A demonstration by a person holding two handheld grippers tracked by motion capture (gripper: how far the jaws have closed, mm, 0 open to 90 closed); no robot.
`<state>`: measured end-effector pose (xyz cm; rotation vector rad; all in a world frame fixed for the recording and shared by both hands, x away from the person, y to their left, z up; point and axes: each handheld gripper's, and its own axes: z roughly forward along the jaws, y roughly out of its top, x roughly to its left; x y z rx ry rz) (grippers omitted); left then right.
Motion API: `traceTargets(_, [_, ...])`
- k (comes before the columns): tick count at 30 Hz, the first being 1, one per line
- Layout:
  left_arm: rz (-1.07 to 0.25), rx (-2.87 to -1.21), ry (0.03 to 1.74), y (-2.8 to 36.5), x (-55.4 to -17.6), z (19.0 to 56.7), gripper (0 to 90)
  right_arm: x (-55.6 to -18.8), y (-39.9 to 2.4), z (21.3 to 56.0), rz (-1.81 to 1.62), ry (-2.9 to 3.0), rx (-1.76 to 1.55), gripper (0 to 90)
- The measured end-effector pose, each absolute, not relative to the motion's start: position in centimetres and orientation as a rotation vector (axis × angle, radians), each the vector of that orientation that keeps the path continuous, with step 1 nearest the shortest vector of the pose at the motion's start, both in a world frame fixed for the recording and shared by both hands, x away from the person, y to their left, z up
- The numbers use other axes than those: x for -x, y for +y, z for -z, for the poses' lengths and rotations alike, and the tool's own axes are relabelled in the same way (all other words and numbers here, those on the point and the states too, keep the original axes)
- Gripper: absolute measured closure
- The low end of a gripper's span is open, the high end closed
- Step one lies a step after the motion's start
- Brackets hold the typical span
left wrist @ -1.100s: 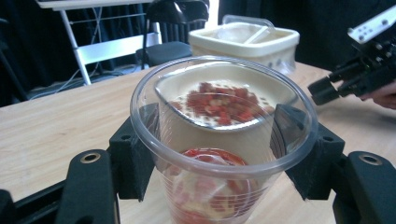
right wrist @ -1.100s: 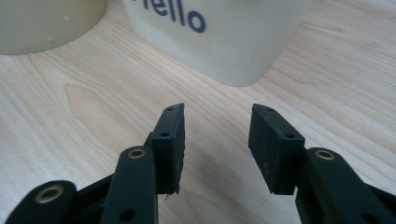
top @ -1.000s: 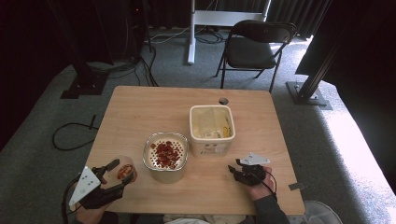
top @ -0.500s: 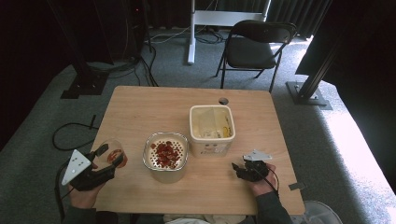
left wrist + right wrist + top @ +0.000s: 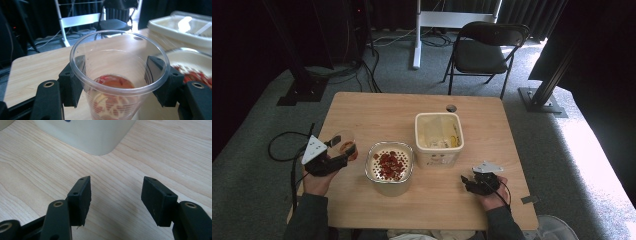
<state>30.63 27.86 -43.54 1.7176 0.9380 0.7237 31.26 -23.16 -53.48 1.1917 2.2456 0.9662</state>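
Note:
My left gripper [image 5: 343, 151] is shut on a clear plastic cup [image 5: 346, 145] at the table's left edge. The left gripper view has the cup [image 5: 117, 77] upright between the two black pads, with red pieces and liquid at its bottom. A round tub [image 5: 389, 167] of red pieces sits just right of the cup. Behind that stands a square cream tub [image 5: 438, 138] with pale contents. My right gripper [image 5: 468, 183] rests low near the front right of the table. In its own view that gripper [image 5: 116, 195] is open over bare wood, the cream tub [image 5: 87, 135] just ahead.
The wooden table [image 5: 492, 125] has a small round hole [image 5: 451, 108] near its far edge. A black folding chair [image 5: 484, 52] and a white stand [image 5: 447, 20] are beyond it. Cables [image 5: 282, 145] trail off the left side. A small grey tag [image 5: 528, 200] lies by the right edge.
My left gripper has carried the cup leftward and away from the round tub, toward the table's left edge. The right gripper has shifted slightly right and stayed open.

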Motion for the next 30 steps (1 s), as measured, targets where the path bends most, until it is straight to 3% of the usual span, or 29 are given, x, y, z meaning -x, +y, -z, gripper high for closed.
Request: traceTargets(30, [-0.727, -1.687, 0.969, 30.4, -30.6, 43.2, 34.9, -31.2, -22.8, 53.8, -0.962, 2.269, -1.186, 41.2])
